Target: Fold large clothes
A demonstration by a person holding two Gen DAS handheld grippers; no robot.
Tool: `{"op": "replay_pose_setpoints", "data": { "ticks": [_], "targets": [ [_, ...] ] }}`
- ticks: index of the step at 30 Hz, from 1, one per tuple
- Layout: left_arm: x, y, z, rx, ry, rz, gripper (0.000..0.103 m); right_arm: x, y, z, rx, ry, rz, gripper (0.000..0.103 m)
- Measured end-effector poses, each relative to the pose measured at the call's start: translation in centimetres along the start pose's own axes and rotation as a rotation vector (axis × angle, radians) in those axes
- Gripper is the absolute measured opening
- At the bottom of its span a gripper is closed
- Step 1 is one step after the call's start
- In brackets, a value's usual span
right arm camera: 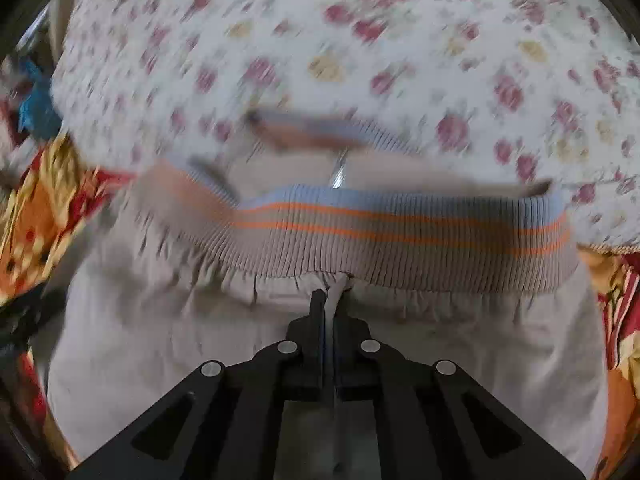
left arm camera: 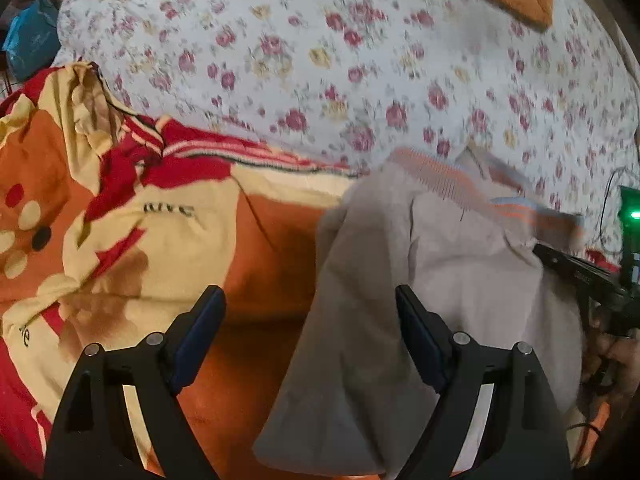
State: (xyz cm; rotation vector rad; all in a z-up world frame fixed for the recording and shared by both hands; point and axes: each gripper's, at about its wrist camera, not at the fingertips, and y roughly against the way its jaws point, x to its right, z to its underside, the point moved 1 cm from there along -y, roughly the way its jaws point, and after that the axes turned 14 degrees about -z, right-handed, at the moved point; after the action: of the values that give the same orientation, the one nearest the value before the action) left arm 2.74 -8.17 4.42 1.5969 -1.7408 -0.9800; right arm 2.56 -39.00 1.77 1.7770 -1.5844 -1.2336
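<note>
Plainly a soft beige garment [right arm camera: 280,360] with a ribbed hem band [right arm camera: 400,236] striped orange and pale blue, draped over a rumpled orange-red-cream blanket [left arm camera: 120,208], just below the white floral bedsheet [left arm camera: 320,60]. Right gripper [right arm camera: 329,300] fingers pressed together, pinching a fold of cloth under that band. Left gripper [left arm camera: 310,336] fingers spread wide, holding nothing, above the garment's left edge.

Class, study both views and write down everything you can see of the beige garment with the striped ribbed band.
The beige garment looks like soft, matte woven cloth, gathered into a ribbed knit band with a blue edge and orange stripes. It lies crumpled on an orange, red and cream patterned blanket, its band toward the floral sheet. The right gripper is shut on a fold just below the band; the left gripper hangs open over its edge.
</note>
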Motion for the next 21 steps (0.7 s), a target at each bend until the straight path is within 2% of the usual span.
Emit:
{"op": "replay_pose_setpoints", "data": {
  "ticks": [2, 5, 7, 9, 10, 11, 12, 13, 16, 18, 21],
  "targets": [
    [0.2, 0.3, -0.1, 0.013, 0.0, 0.015, 0.085, 0.7, -1.3, -0.8, 0.002, -0.025, 0.018, 0.001],
    [0.7, -0.1, 0.1, 0.01, -0.026, 0.006, 0.085, 0.5, -3.2, -1.1, 0.017, -0.003, 0.088, 0.001],
    [0.9, -0.4, 0.4, -0.005, -0.041, -0.001, 0.085, 0.4, -3.2, -0.9, 0.021, -0.019, 0.074, 0.002],
    [1.0, -0.4, 0.6, -0.007, -0.048, 0.0, 0.085, 0.3, -1.7, -0.4, 0.02, -0.051, 0.008, 0.01],
    [1.0, -0.3, 0.7, -0.004, -0.051, -0.001, 0.085, 0.6, -0.3, 0.0, 0.015, -0.085, -0.042, 0.018],
    [1.0, -0.2, 0.7, 0.001, -0.052, -0.003, 0.085, 0.9, 0.9, 0.4, 0.015, -0.106, -0.076, 0.027],
    [1.1, -0.1, 0.8, 0.006, -0.055, -0.004, 0.085, 1.1, 2.2, 0.9, 0.027, -0.121, -0.101, 0.044],
    [1.1, -0.1, 0.8, 0.01, -0.058, -0.009, 0.085, 1.4, 3.7, 1.6, 0.051, -0.126, -0.105, 0.051],
    [1.5, -0.6, 1.1, 0.013, -0.073, -0.027, 0.085, 3.4, 7.5, 3.7, 0.105, -0.105, -0.021, 0.051],
    [1.7, -1.0, 1.3, 0.016, -0.083, -0.044, 0.085, 5.2, 8.0, 4.6, 0.097, -0.126, 0.043, 0.051],
    [2.0, -1.6, 1.6, 0.017, -0.094, -0.065, 0.087, 9.0, 8.5, 6.7, 0.098, -0.141, 0.13, 0.045]
  ]
}}
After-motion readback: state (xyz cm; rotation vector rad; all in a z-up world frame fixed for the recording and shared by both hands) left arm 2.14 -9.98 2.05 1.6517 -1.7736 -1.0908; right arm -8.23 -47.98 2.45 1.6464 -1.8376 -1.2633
